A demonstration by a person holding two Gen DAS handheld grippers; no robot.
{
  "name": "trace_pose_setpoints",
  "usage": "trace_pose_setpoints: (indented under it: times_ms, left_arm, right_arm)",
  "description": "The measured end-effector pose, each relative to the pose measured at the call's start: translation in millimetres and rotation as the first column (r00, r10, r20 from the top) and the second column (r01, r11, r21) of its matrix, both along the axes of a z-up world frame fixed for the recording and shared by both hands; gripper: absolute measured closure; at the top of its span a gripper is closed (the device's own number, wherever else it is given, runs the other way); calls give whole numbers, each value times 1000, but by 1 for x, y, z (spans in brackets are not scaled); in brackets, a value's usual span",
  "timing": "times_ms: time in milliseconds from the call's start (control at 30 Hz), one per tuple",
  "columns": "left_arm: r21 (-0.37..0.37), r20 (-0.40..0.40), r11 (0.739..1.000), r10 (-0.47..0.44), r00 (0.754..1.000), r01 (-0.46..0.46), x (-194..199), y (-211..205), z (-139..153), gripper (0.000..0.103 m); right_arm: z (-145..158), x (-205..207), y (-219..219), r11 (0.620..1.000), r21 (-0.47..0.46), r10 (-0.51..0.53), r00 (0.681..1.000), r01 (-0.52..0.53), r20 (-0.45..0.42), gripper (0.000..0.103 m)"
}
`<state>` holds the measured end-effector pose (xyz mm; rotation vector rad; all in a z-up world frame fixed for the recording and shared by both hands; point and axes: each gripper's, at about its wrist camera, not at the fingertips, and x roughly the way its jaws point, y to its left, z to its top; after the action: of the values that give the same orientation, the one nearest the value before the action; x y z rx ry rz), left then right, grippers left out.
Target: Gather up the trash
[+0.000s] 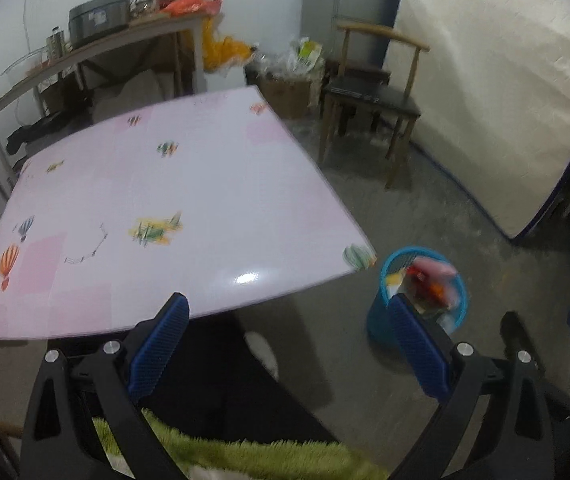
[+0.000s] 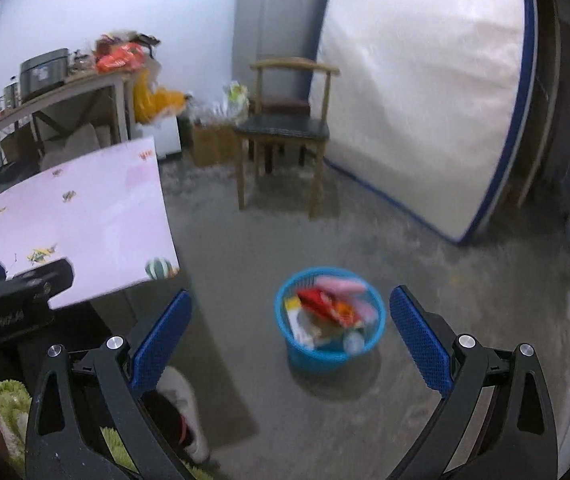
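A blue mesh basket [image 2: 297,344] stands on the grey floor, filled with wrappers and packets [image 2: 333,304]. It also shows in the left wrist view [image 1: 379,320], right of the table corner. My right gripper [image 2: 291,300] is open and empty, held above the floor with the basket between its fingertips. My left gripper [image 1: 287,304] is open and empty over the near edge of the pink patterned table [image 1: 205,184]. The left gripper's body shows at the left edge of the right wrist view [image 2: 13,292].
A wooden chair [image 2: 285,128] stands beyond the basket. A mattress [image 2: 425,92] leans on the right wall, a grey fridge [image 2: 277,16] behind it. A cluttered side table [image 1: 97,44] stands at the back left. A green fuzzy rug [image 1: 245,456] and a white shoe [image 2: 185,400] lie below.
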<state>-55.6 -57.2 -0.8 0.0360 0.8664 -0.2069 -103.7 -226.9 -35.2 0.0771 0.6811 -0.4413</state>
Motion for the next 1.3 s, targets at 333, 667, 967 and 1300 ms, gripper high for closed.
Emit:
trace_pose_setpoints:
  times_ms: [333, 667, 967, 1300]
  left_arm:
    - [39, -10, 999, 26, 1000, -26, -3, -1, -2, 6]
    - [81, -34, 996, 26, 999, -23, 1, -4, -7, 6]
    - [103, -35, 994, 33, 999, -30, 4, -3, -9, 6]
    - [124, -40, 992, 24, 999, -19, 5, -9, -11, 6]
  right_arm:
    - [-7, -5, -8, 998, -21, -58, 997, 57, -46, 8]
    - [-14, -11, -10, 997, -5, -83, 993, 83, -88, 8]
    - [-16, -7, -11, 996, 5, -84, 990, 85, -114, 8]
    - [-15, -7, -11, 996, 9, -89, 989, 90, -114, 8]
